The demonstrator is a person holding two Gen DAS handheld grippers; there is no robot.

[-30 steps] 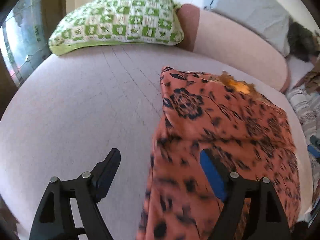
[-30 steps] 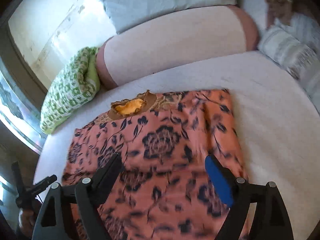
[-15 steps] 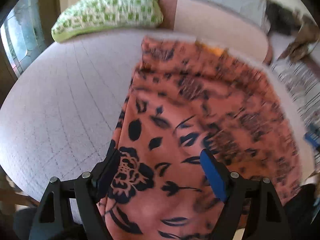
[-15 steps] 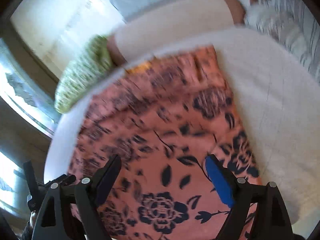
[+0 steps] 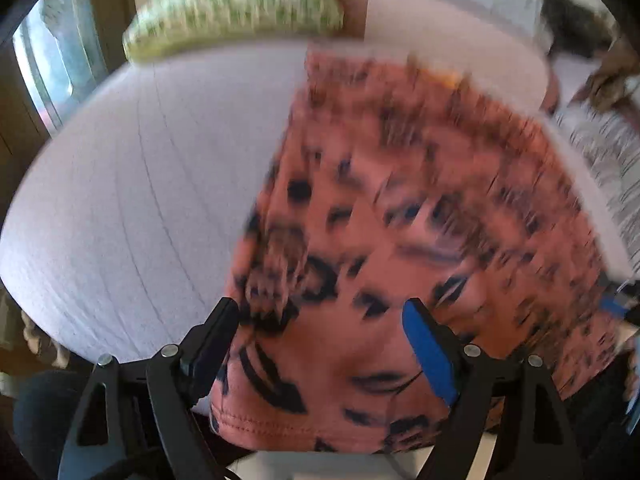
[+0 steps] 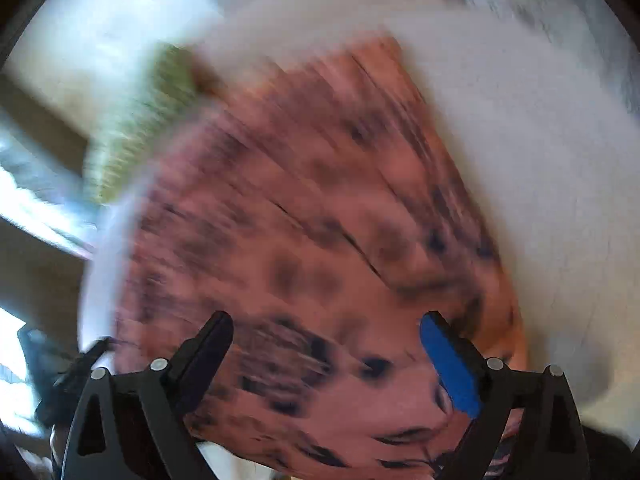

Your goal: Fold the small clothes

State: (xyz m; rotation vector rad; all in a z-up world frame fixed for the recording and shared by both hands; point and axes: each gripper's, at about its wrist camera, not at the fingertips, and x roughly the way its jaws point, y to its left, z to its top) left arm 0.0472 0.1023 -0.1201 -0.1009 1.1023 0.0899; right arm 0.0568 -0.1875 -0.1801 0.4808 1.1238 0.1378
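An orange-pink garment with a black floral print (image 5: 400,208) lies spread flat on a pale round cushion (image 5: 132,200); its stitched hem hangs over the near edge. It fills the right wrist view too (image 6: 312,220), heavily blurred. My left gripper (image 5: 320,320) is open and empty, hovering over the garment's near left corner. My right gripper (image 6: 326,332) is open and empty above the garment's near part. The left gripper shows blurred at the right wrist view's lower left (image 6: 68,372).
A green-and-white crocheted pillow (image 5: 236,8) rests at the far edge, next to a pink bolster (image 5: 456,40). Striped fabric (image 5: 608,152) lies to the right. A window (image 5: 48,60) is on the left. Bare cushion (image 6: 552,184) lies right of the garment.
Both grippers have drawn back toward the near edge of the cushion, so the garment's hem now shows. Both stayed open and empty. The views are blurred from motion.
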